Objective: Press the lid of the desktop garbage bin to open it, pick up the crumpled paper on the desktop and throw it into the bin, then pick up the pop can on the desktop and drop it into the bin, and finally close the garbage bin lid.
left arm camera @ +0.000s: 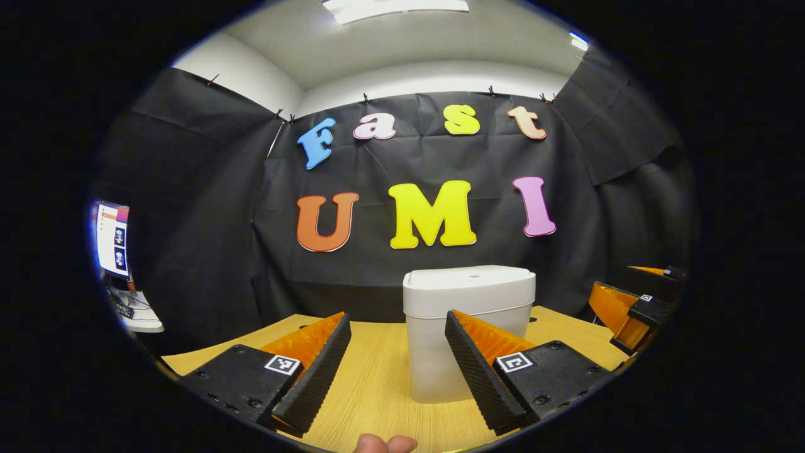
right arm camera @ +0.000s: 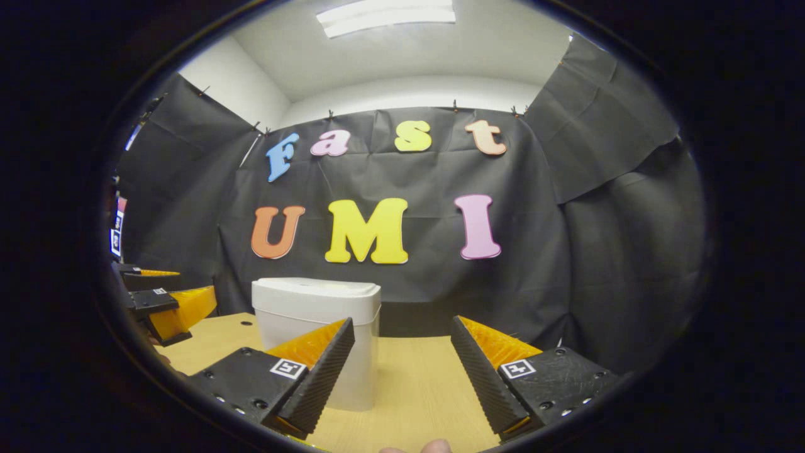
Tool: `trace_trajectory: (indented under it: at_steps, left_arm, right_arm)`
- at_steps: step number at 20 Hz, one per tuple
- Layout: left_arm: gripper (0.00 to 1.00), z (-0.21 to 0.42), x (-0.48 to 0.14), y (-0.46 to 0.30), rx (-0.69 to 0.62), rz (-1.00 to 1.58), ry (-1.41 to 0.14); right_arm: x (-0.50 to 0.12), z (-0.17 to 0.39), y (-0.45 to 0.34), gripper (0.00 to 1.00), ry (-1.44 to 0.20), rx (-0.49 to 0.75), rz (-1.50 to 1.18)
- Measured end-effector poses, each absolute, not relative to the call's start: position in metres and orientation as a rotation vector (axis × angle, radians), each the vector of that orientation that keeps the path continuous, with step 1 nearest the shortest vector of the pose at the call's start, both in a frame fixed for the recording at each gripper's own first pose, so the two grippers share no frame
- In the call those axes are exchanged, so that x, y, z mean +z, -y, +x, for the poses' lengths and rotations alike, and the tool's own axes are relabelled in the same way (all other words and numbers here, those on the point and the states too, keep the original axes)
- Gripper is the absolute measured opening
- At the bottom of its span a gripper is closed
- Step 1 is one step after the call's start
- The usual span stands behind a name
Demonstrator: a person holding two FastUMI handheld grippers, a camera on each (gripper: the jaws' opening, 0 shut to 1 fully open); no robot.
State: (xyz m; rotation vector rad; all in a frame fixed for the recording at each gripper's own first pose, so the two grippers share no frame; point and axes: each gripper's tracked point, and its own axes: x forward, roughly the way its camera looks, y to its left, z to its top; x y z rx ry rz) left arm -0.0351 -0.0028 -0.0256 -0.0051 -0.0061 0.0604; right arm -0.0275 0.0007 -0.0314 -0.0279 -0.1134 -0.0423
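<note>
Evidently unopened, the garbage bin [left arm camera: 468, 333] stands lid [left arm camera: 468, 280] down on the wooden desktop [left arm camera: 377, 377], just ahead of the left gripper [left arm camera: 397, 371] and beside the right gripper [right arm camera: 402, 377], both spread wide and empty, presumably poised to press it.

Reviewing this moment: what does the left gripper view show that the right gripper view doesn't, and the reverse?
Left gripper view: the open left gripper frames the white bin, with the right gripper off at the right edge. Right gripper view: the open right gripper frames bare table, and the bin stands left of it. Shared: the bin lid is closed, and there is the wooden table and the black cloth wall.
</note>
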Motion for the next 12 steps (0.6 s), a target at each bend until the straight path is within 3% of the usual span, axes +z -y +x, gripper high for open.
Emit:
trace_trajectory:
  at_steps: [12]
  left_arm:
    - [0.97,-0.0371,-0.0259,-0.0039,0.068,-0.008,0.009]
  right_arm:
    - [-0.0328,-0.0295,-0.0067,0.96,0.109,-0.036,-0.028]
